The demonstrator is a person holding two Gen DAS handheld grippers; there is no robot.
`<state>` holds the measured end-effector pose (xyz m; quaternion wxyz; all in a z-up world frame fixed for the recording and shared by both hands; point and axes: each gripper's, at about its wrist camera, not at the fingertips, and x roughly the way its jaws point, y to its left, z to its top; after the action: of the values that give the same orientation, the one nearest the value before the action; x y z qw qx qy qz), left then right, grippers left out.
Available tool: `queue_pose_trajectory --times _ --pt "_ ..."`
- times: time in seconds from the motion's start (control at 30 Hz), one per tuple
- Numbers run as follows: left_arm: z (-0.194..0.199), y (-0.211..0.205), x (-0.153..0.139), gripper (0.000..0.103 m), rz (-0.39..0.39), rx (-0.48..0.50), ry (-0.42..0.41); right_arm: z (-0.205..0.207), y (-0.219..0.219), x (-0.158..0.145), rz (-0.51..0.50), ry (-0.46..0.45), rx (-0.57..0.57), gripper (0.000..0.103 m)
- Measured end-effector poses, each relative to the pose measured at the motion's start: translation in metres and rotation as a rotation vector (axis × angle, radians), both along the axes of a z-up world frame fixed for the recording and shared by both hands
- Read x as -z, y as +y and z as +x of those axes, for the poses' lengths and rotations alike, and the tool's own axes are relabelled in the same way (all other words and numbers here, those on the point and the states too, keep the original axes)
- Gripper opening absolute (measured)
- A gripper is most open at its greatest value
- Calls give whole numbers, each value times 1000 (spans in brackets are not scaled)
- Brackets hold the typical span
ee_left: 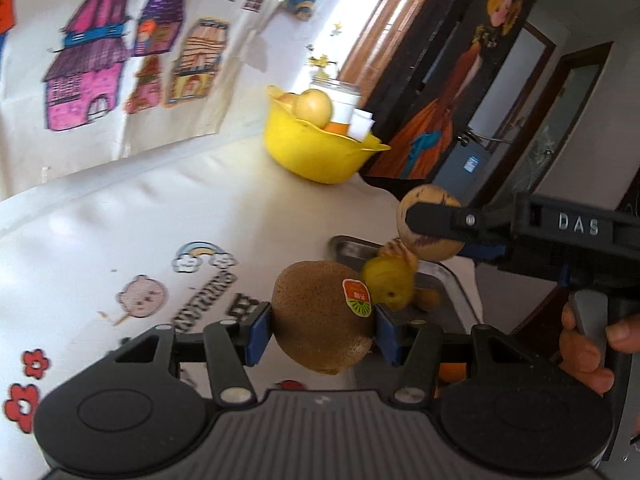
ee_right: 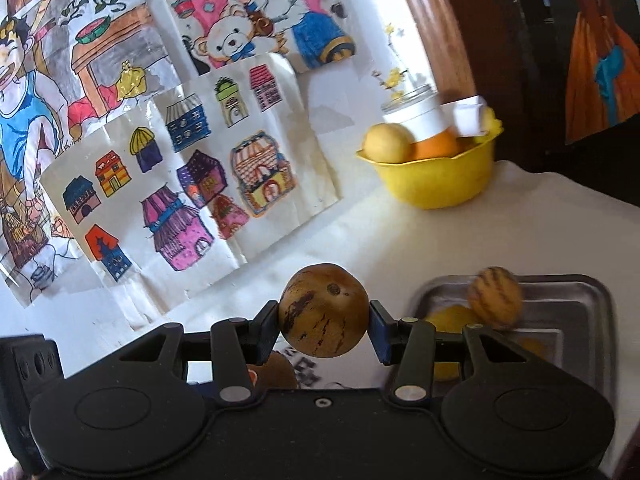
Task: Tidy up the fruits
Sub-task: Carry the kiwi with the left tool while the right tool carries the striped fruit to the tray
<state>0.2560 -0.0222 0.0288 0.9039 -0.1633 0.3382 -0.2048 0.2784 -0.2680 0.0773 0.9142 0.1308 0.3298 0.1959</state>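
Between our left gripper's (ee_left: 323,326) jaws sits a fuzzy brown kiwi (ee_left: 320,320) with an oval sticker, pinched at both sides above the bench (ee_left: 160,208). Rightward, our right gripper (ee_right: 324,330) clamps a smooth, round tan fruit (ee_right: 324,310) streaked purple. Beyond, a steel tray (ee_right: 592,300) holds more fruit; a glossy yellow plastic bowl (ee_right: 436,184) stands farther back.

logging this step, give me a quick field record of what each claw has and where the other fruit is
left claw: shut on a brown kiwi with a sticker
right claw: shut on a tan fruit with dark streaks
metal tray: striped fruit and yellow fruit inside
yellow bowl: orange, pale round fruit, white jar
surface: white cloth with cartoon prints
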Motion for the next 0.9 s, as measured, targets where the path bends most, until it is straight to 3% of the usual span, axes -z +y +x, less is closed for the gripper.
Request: queue_pose_trajectory --times 0.53,0.9 --pt "5 -69 8 58 65 94 17 -46 -87 34 -107 -107 47 49" --pt "11 -109 12 58 116 152 23 -58 -126 65 -104 -85 115 49"
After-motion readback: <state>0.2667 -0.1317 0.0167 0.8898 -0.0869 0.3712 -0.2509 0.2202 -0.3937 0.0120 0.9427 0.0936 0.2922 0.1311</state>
